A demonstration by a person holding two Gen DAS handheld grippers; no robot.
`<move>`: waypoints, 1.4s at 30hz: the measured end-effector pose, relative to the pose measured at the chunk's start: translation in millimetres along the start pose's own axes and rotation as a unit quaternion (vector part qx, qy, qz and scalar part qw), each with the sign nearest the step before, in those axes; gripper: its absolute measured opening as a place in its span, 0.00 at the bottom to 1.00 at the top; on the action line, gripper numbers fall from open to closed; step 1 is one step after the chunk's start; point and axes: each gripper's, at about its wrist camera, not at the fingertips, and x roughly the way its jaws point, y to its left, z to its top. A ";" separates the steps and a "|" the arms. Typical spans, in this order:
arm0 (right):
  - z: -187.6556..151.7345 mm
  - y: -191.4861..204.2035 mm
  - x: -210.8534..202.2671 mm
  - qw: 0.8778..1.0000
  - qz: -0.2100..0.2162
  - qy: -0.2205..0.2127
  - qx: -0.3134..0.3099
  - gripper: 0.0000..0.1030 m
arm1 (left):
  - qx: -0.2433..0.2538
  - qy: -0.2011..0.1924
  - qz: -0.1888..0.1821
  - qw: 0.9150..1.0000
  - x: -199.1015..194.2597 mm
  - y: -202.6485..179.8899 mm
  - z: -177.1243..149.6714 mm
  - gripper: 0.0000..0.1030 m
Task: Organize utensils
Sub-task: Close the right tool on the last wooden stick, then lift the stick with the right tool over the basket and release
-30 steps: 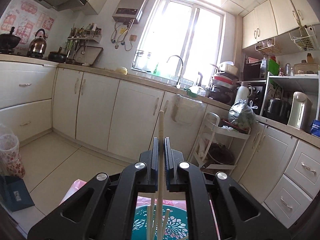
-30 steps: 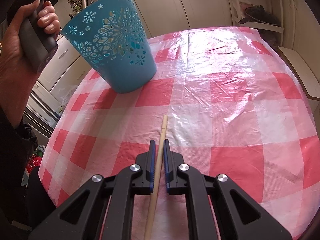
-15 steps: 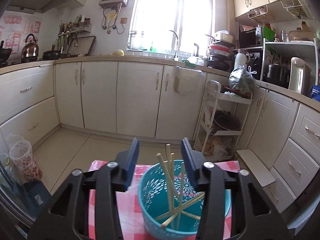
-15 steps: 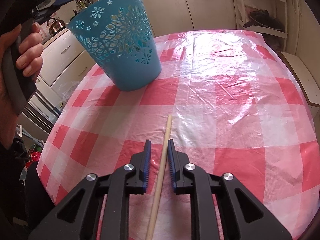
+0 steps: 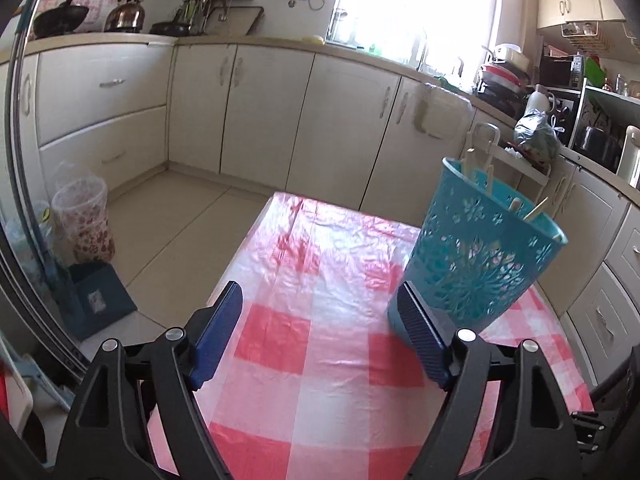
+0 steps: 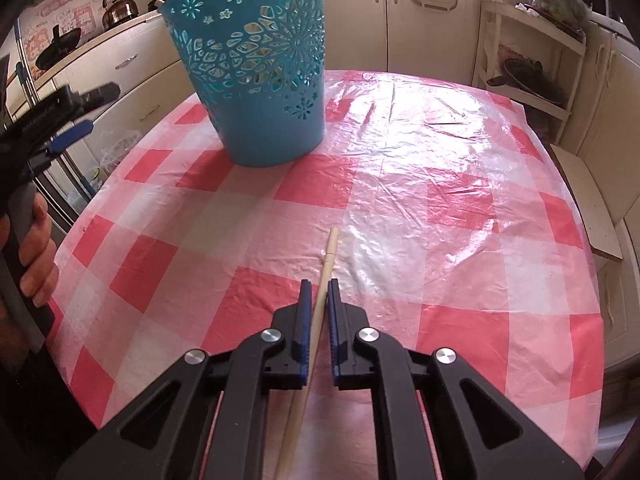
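Where a second ago the left gripper (image 5: 320,316) pinched a chopstick upright above the basket (image 5: 480,256), its jaws have just been opening and now stand wide apart with nothing between them, low over the checked cloth (image 5: 320,264) with the basket off to its right. Several chopsticks (image 5: 490,180) now poke out of the basket's rim. The right gripper (image 6: 318,286) has barely shifted: its jaws loosened for a moment and have closed again on the one chopstick (image 6: 326,264) left on the table, which runs between the pads with its tip just ahead of them. In the right view the basket stands at the far left part of the table, well apart from that chopstick, with bare cloth between them. The table's right and far edges lie well off, leaving open cloth all round the right gripper, while the left hand (image 6: 34,264) hangs beside the table's left edge.
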 end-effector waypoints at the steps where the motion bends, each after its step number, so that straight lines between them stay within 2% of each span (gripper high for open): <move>1: 0.2 0.0 -0.3 1.000 -0.001 0.005 -0.001 0.08 | -0.003 0.007 -0.003 1.000 3.0 2.4 -3.7 0.74; 6: -5.3 17.2 -1.9 0.997 -0.045 0.013 -0.060 0.08 | 0.009 0.024 -0.021 0.999 13.2 -3.2 -13.4 0.76; 8: -4.3 13.7 -2.7 0.998 -0.036 0.015 -0.048 0.06 | 0.011 0.037 -0.026 0.999 17.1 -6.4 -16.2 0.76; 11: 3.4 -3.1 -18.2 0.999 0.034 -0.008 0.015 0.06 | 0.006 0.033 -0.034 0.999 15.1 -4.5 -16.8 0.80; 13: 15.0 -9.1 -36.7 0.994 0.087 -0.038 0.045 0.06 | -0.003 0.038 -0.036 0.999 17.0 -2.3 -15.2 0.81; 16: 43.2 -14.3 -72.5 0.979 0.159 -0.097 0.077 0.06 | -0.018 0.049 -0.036 0.998 22.7 2.6 -14.1 0.81; 18: 69.6 -14.9 -98.2 0.966 0.190 -0.151 0.089 0.06 | -0.019 0.050 -0.037 0.998 23.7 2.1 -13.8 0.81; 21: 110.7 -13.5 -122.4 0.944 0.214 -0.226 0.109 0.06 | -0.013 0.050 -0.035 0.998 23.6 -1.2 -14.3 0.83; 25: 163.1 -3.5 -123.2 0.923 0.195 -0.306 0.131 0.06 | -0.009 0.052 -0.035 0.998 24.9 -3.5 -14.8 0.84; 30: 199.4 1.5 -90.2 0.915 0.122 -0.349 0.163 0.06 | -0.009 0.053 -0.036 0.998 24.6 -3.4 -15.0 0.84; 35: 198.0 2.4 -56.6 0.920 0.084 -0.340 0.176 0.06 | -0.006 0.053 -0.035 0.998 24.7 -4.9 -14.6 0.86; 42: 185.9 20.6 -40.4 0.936 0.057 -0.323 0.127 0.06 | -0.007 0.053 -0.030 0.998 25.6 -4.3 -14.5 0.89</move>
